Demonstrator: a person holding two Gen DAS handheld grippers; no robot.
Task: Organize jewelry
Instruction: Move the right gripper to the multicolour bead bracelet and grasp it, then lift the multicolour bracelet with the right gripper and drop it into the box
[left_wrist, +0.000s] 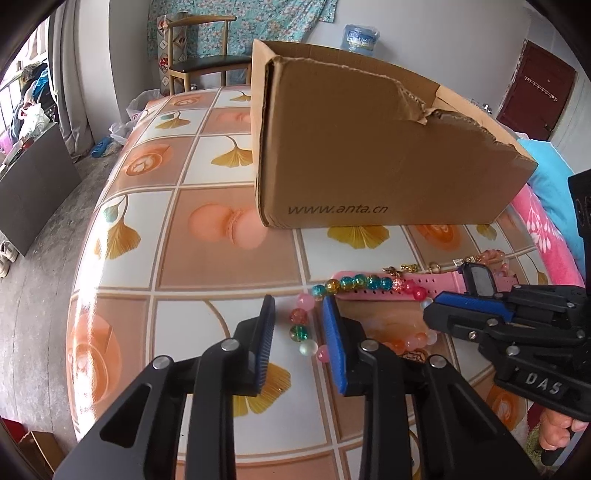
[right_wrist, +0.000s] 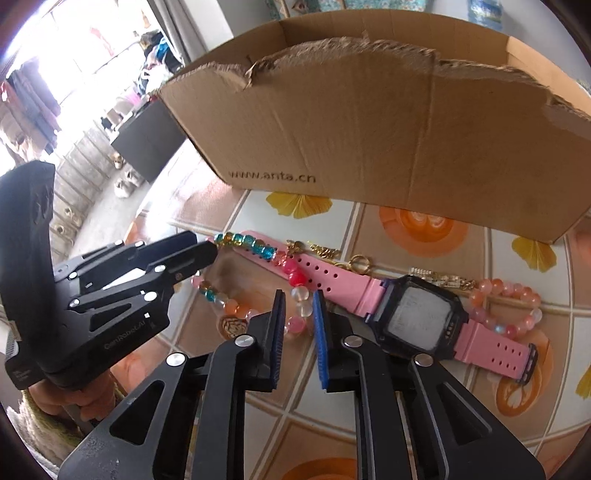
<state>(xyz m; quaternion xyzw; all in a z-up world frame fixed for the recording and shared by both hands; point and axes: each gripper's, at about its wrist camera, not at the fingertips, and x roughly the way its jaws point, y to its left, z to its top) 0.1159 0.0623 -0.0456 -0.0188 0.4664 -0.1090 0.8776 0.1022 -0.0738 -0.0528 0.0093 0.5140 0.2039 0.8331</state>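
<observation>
Left fingers (left_wrist: 334, 343): standing apart, straddling beaded bracelet (left_wrist: 301, 330), not clamping
Right fingers (right_wrist: 320, 332): narrowly apart around bracelet beads, contact unclear
Watch (right_wrist: 417, 314): lying before box (right_wrist: 369, 129)

We've got a tablecloth (left_wrist: 221, 177) done in a peach, tan and white check, printed with yellow ginkgo leaves, pink macarons and orange latte cups. The cardboard box (left_wrist: 369, 147) is plain brown with dark "www.anta.cn" lettering. The watch (right_wrist: 417, 314) has a pale pink strap and a black case with a grey face. The bead bracelet (right_wrist: 255, 251) mixes teal, amber, hot pink, peach and milky white beads, and a second bracelet (right_wrist: 513, 299) is peach and pink. Both grippers, left gripper (left_wrist: 299, 332) and right gripper (right_wrist: 299, 325), are black with blue ribbed pads.
</observation>
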